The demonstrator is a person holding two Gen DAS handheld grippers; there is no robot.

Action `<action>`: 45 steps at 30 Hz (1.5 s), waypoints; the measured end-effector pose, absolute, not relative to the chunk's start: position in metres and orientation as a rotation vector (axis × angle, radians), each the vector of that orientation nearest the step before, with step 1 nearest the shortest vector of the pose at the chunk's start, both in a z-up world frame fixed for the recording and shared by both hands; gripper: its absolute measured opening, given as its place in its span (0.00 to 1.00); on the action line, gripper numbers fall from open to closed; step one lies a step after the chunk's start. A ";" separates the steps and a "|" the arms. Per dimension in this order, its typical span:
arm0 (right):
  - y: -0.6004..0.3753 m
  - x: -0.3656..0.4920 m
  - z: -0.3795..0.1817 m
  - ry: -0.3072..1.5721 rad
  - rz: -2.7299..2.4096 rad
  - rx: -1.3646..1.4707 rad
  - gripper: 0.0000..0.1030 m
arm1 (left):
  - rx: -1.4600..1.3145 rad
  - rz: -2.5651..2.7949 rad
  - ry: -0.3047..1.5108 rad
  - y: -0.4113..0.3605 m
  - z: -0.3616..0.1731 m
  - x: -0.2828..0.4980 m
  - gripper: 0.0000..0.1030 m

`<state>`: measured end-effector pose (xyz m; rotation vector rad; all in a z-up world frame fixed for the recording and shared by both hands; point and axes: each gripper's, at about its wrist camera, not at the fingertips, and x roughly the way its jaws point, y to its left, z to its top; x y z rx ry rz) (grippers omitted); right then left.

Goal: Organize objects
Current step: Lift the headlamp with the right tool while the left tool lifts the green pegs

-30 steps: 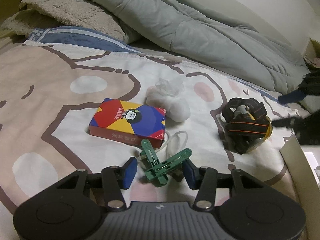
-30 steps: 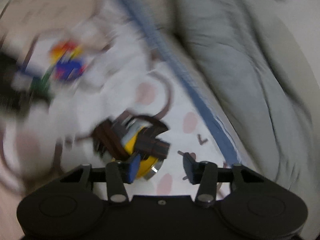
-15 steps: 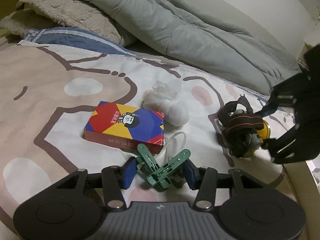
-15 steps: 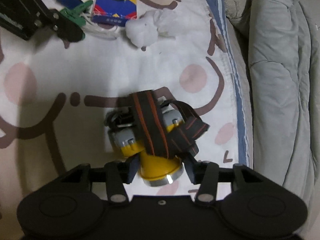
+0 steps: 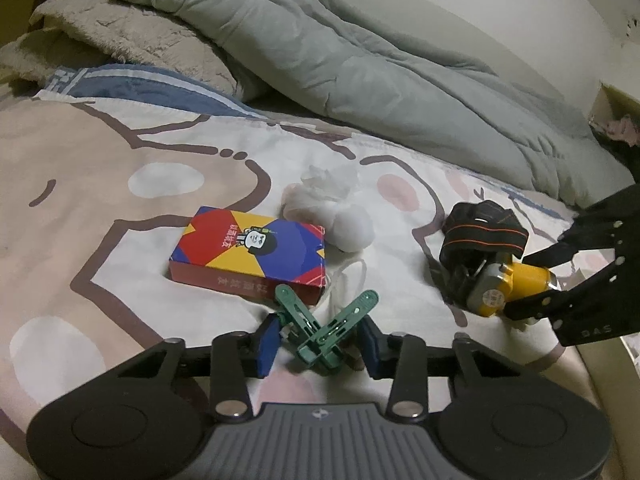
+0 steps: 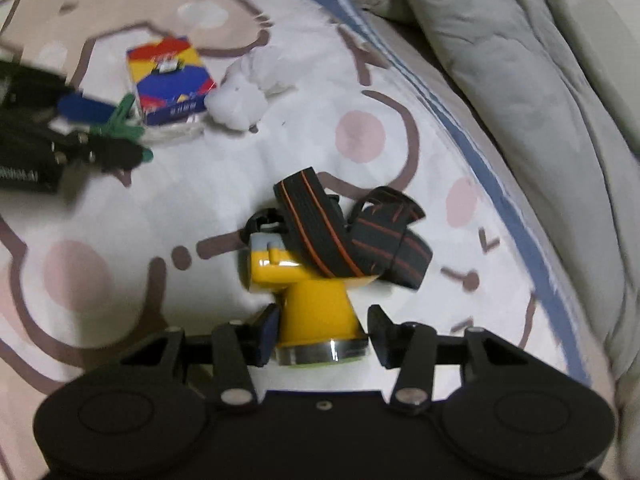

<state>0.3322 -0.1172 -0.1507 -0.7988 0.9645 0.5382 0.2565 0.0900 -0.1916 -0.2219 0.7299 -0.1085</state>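
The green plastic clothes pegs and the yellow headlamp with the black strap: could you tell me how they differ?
The green plastic clothes pegs are slim, crossed and all green; the yellow headlamp is bulky, with a cone-shaped body, metal rim and orange-striped black strap. The pegs sit between the left gripper fingers, the headlamp between the right gripper fingers. Both lie on the cartoon bedsheet.

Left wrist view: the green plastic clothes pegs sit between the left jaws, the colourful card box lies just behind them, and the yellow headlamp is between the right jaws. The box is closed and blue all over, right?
Not quite: the left wrist view shows the colourful card box patterned red, yellow and blue. The rest holds: green plastic clothes pegs between the left jaws, yellow headlamp between the right jaws.
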 end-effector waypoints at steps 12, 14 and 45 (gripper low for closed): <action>-0.126 0.292 -0.135 1.098 0.514 -0.521 0.45 | -0.210 -0.113 0.769 0.082 -0.181 0.246 0.35; -0.124 0.279 -0.131 1.145 0.554 -0.512 0.38 | -0.205 -0.112 0.773 0.081 -0.180 0.244 0.35; -0.136 0.265 -0.136 0.920 0.382 -0.447 0.40 | -0.070 -0.079 0.783 0.062 -0.147 0.226 0.30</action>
